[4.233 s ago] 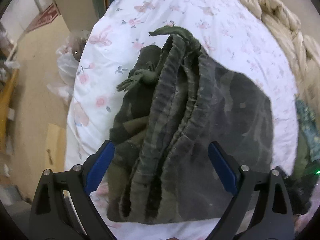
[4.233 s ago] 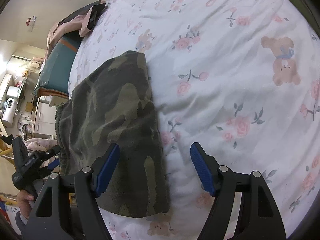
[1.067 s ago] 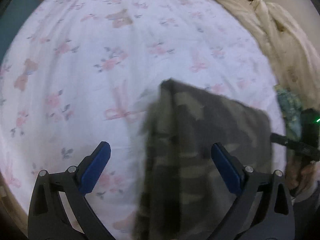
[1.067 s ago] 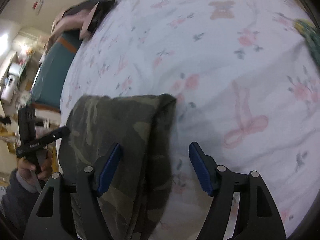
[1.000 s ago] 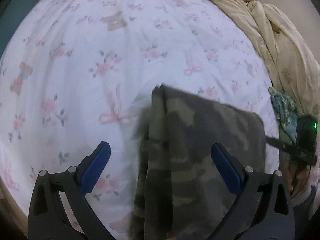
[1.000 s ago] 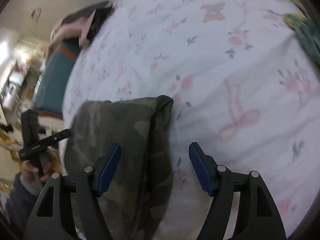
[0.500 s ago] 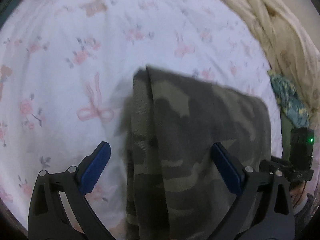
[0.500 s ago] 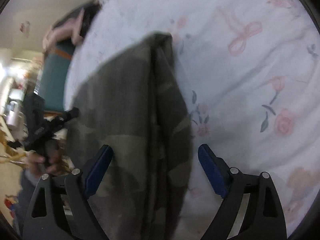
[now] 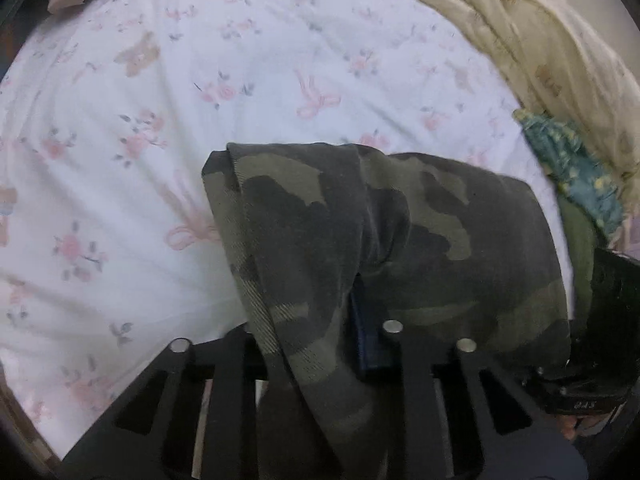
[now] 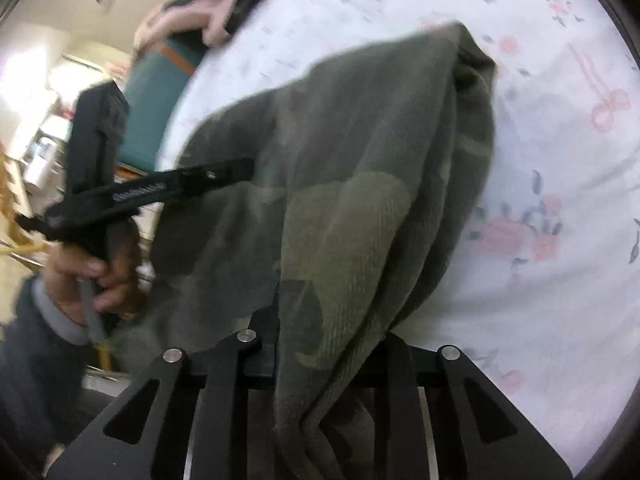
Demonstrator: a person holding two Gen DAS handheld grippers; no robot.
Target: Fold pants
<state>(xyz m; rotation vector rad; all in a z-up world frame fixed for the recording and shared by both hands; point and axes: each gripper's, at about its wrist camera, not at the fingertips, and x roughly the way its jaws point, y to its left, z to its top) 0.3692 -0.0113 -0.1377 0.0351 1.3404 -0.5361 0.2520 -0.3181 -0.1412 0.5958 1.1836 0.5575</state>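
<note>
The camouflage pants (image 9: 320,220) lie folded on the flowered bed sheet (image 9: 120,140). My left gripper (image 9: 320,320) points steeply down at their near left edge. Its jaws are closing, and the cloth is pinched and bunched against the blue pad (image 9: 368,340). In the right wrist view the pants (image 10: 360,140) rise in a fold from my right gripper (image 10: 328,332). Its jaws are closing too, with several layers of cloth squeezed between them and its pads hidden. The left gripper (image 10: 160,188) and the hand (image 10: 92,276) holding it show at the pants' other side.
A cream duvet (image 9: 540,40) is heaped along the bed's far right. A blue-green patterned cloth (image 9: 572,168) lies beside it. Pink and dark clothes (image 10: 208,12) sit at the bed's far corner above a teal panel (image 10: 156,92). Bare sheet (image 10: 560,160) spreads right of the pants.
Both grippers stood wide open over the pants and have closed on the cloth. Both have moved in closer, and the pants' edges have lifted into bunched folds.
</note>
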